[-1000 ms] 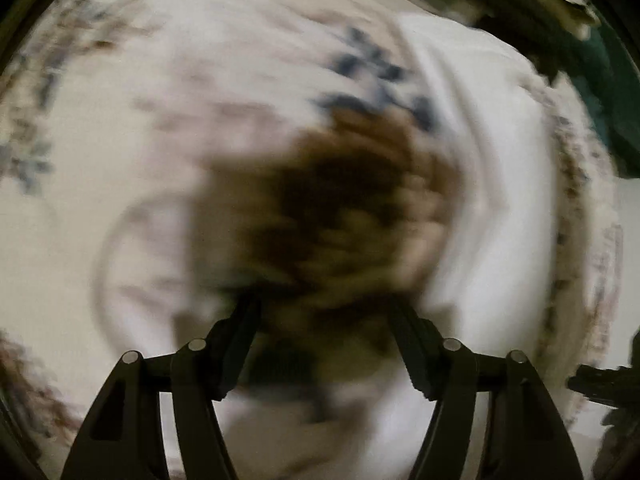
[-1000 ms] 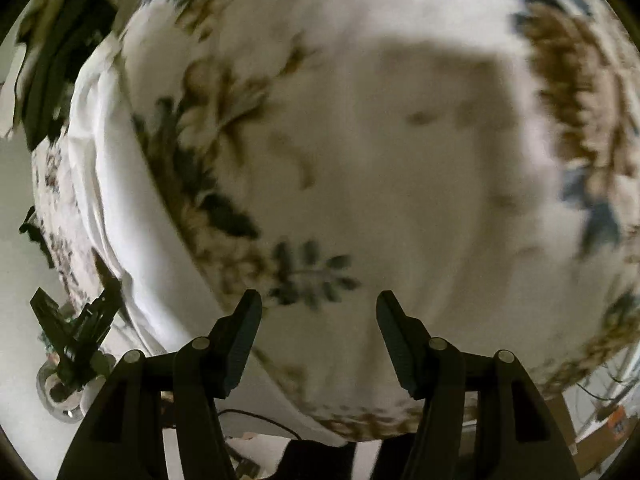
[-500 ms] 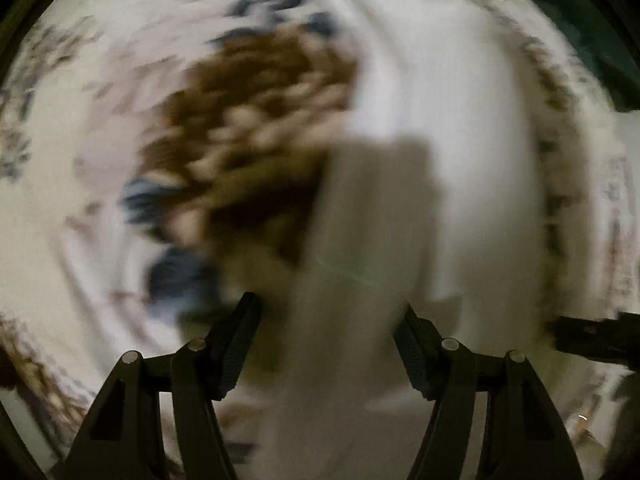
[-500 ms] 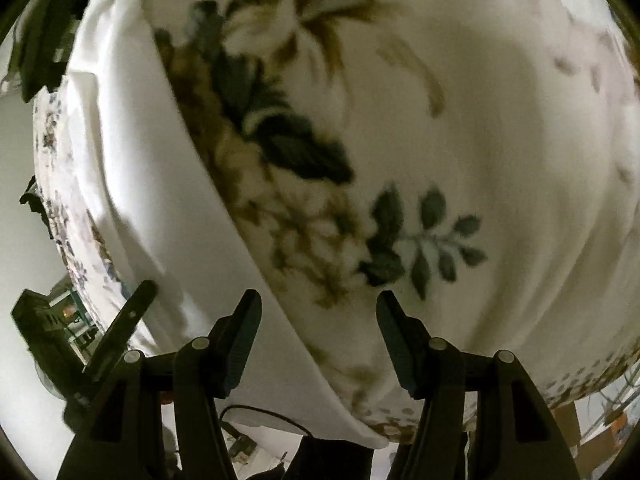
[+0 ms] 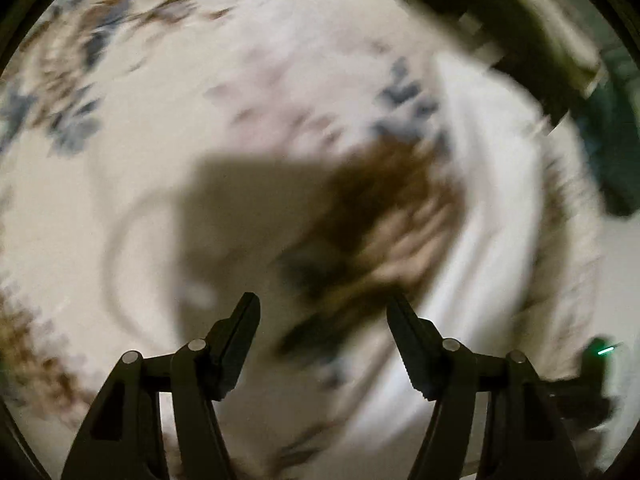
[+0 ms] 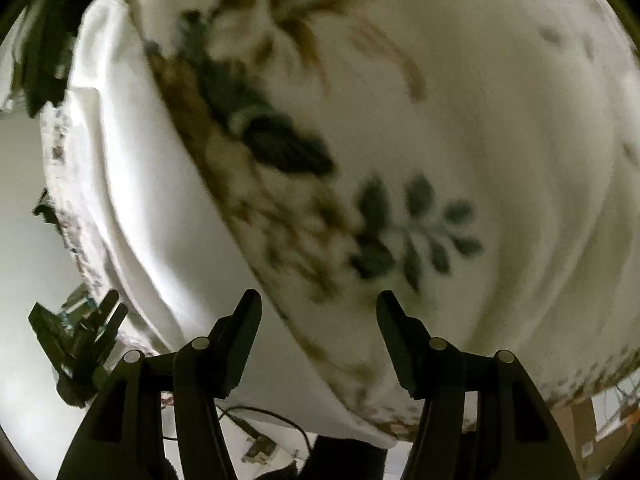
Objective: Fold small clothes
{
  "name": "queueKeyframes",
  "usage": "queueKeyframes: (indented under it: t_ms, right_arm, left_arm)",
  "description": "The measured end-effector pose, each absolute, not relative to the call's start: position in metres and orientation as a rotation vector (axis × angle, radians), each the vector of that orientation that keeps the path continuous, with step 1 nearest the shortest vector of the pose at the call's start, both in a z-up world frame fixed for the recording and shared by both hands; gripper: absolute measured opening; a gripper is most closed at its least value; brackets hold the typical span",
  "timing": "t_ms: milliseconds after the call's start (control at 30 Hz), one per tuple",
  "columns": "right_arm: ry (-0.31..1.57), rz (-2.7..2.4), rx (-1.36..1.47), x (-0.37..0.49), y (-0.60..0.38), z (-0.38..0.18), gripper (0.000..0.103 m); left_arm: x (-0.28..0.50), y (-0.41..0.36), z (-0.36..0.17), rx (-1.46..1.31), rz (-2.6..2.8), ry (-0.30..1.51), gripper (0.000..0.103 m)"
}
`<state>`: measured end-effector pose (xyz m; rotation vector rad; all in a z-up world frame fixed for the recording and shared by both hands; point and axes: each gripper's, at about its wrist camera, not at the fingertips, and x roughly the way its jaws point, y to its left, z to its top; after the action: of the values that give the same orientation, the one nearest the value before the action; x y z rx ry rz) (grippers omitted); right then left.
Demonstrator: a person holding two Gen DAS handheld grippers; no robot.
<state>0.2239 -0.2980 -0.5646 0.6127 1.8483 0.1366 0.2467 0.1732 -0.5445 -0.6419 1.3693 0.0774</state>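
Left wrist view, blurred: the left gripper is spread and empty; the floral cloth spreads beneath and ahead, its orientation unreadable.

Right wrist view: the right gripper is spread, nothing pinched; the cloth's folded edge runs diagonally from its upper left to just beneath it.

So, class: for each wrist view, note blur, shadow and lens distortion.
Left wrist view: heavy motion smear over the floral cloth, a dark shadow on it, only the left gripper sharp. Right wrist view: milder blur, leaf print readable, fisheye bulging the plain white fabric.
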Motion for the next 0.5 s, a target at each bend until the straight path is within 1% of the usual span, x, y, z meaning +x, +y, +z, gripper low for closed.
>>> queueKeyframes:
  t_ms: [133,200,233,333,367,433,467,500]
  right_arm:
    - [1.737,0.212,0.609,0.280,-0.296,-0.550,0.062]
    - [1.675,0.260,0.617,0.317,-0.294,-0.546,0.062]
    - [1.654,0.284,0.625,0.332,-0.292,-0.545,0.062]
    - [1.591,0.369,0.643,0.385,-0.283,-0.550,0.062]
    - [1.577,0.390,0.647,0.401,-0.278,-0.554,0.062]
    - [1.559,0.431,0.654,0.433,-0.263,-0.564,0.062]
    - [1.558,0.443,0.653,0.447,-0.256,-0.569,0.062]
    - [1.556,0.463,0.654,0.462,-0.246,-0.575,0.062]
  left_arm:
    - [0.311,0.169,-0.547,-0.806,-0.066,1.277,0.064]
    - [0.355,0.166,-0.552,-0.849,-0.123,1.262,0.064]
    - [0.364,0.170,-0.557,-0.864,-0.145,1.260,0.064]
    - [0.419,0.157,-0.578,-0.877,-0.170,1.269,0.064]
    - [0.422,0.157,-0.582,-0.868,-0.165,1.267,0.062]
    - [0.432,0.157,-0.587,-0.830,-0.168,1.236,0.061]
    - [0.439,0.156,-0.587,-0.801,-0.166,1.216,0.047]
    - [0.445,0.155,-0.586,-0.744,-0.159,1.201,0.019]
